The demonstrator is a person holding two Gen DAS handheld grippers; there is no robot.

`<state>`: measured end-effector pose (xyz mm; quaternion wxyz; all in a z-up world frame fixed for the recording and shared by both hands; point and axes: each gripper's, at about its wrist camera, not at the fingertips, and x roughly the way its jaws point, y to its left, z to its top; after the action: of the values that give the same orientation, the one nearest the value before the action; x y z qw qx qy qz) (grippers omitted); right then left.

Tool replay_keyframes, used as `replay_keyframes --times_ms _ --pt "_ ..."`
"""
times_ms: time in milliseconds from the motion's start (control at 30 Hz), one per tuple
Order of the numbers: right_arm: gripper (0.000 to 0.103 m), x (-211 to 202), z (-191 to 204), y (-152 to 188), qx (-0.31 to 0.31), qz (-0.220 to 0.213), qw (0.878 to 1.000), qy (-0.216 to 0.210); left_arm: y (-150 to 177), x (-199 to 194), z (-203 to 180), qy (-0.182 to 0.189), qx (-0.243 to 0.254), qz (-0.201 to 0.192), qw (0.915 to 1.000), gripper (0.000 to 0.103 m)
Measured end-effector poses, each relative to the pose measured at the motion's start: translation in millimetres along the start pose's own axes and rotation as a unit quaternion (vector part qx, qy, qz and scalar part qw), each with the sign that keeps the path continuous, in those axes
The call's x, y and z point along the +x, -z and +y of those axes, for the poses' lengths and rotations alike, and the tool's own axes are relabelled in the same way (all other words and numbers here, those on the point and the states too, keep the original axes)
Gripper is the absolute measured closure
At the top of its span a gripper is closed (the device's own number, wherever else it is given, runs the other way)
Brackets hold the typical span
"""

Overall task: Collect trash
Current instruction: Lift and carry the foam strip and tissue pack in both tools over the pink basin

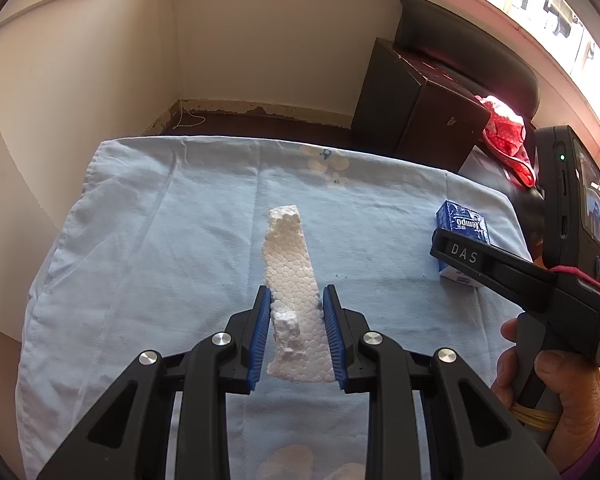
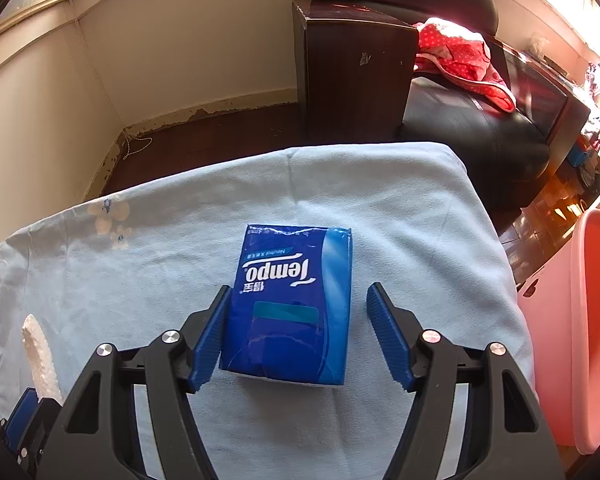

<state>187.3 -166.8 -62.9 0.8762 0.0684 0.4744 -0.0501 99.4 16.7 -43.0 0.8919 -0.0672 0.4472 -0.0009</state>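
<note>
Both hands tilt steeply down over the bench: left tongs (image 1: pixel 296 300) clamp the foam strip (image 1: pixel 290 264), right tongs (image 2: pixel 298 300) stand wide around the tissue pack (image 2: pixel 292 300).

Bright daylight from overexposed upper windows; sharp focus, strong fisheye bending, dark corners.

A pale blue cloth (image 2: pixel 380 200) covers the table; a dark wooden cabinet (image 2: pixel 352 68) stands behind.
</note>
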Motion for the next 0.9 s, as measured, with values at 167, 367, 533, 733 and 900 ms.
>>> replay_keyframes --times_ms 167,367,533,733,900 --pt "0.048 -2.5 1.8 3.2 -0.013 -0.002 1.0 -0.009 -0.3 -0.7 -2.2 -0.001 0.003 -0.002 1.0 0.077" --pt "0.049 -5.8 -0.5 6.8 -0.019 -0.003 1.0 -0.016 0.3 -2.2 -4.1 -0.004 0.007 -0.005 1.0 0.077" --pt "0.049 -11.0 -4.0 12.1 -0.024 0.001 0.999 -0.024 0.8 -4.3 -6.3 -0.004 0.01 -0.008 0.9999 0.077" --pt "0.049 -26.1 -9.3 22.9 -0.03 -0.001 0.999 -0.041 2.6 -10.4 -11.2 -0.001 0.015 -0.013 0.9998 0.077" --pt "0.049 -48.1 -15.0 29.7 -0.034 -0.016 0.998 -0.053 3.7 -17.5 -17.8 0.001 0.022 -0.021 0.9995 0.077"
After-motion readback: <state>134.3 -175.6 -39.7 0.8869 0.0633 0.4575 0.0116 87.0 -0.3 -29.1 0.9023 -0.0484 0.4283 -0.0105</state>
